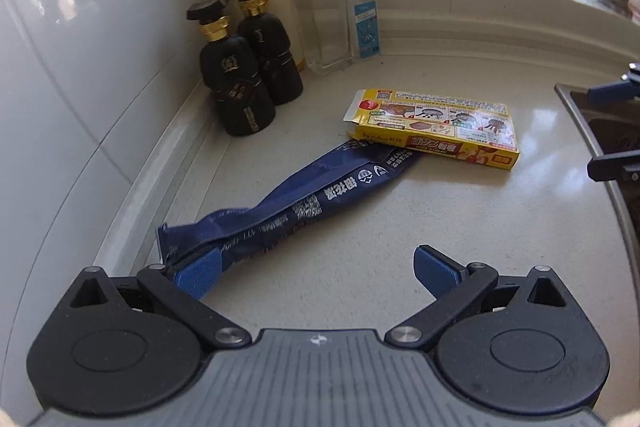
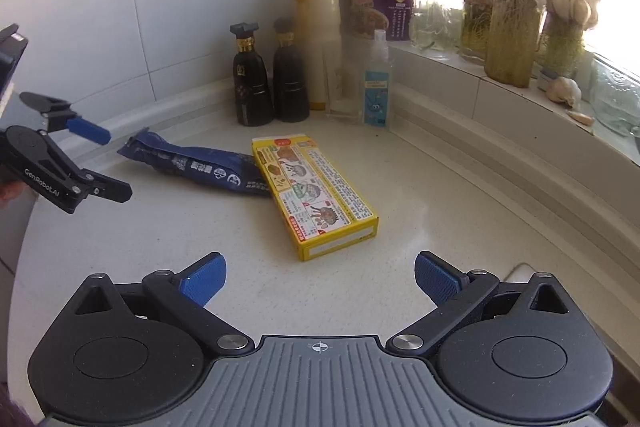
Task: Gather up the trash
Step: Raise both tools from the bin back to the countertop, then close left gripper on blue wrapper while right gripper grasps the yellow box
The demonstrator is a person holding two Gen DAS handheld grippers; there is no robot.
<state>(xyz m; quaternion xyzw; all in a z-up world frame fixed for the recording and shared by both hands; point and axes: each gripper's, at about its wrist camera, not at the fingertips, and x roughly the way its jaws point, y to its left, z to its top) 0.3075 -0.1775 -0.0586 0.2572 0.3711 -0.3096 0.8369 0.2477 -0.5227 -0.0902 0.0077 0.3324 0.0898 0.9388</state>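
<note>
1. Left wrist view: left gripper (image 1: pixel 316 271) has its fingers spread wide, nothing pinched. The blue wrapper (image 1: pixel 304 199) lies flat on the counter (image 1: pixel 460 227), its near end right by the left finger pad (image 1: pixel 198 273); far end tucked under the yellow box (image 1: pixel 434 127).
2. Right wrist view: right gripper (image 2: pixel 320 281) is spread open too, and the yellow box sits just ahead between its fingers, not touching. The wrapper's off to the left behind it, near the left gripper.

A crumpled dark-blue wrapper (image 1: pixel 296 203) lies flat on the pale counter, twisted near its near-left end. Its far end is tucked under a flat yellow carton (image 1: pixel 434 125), open flap on the left.
</note>
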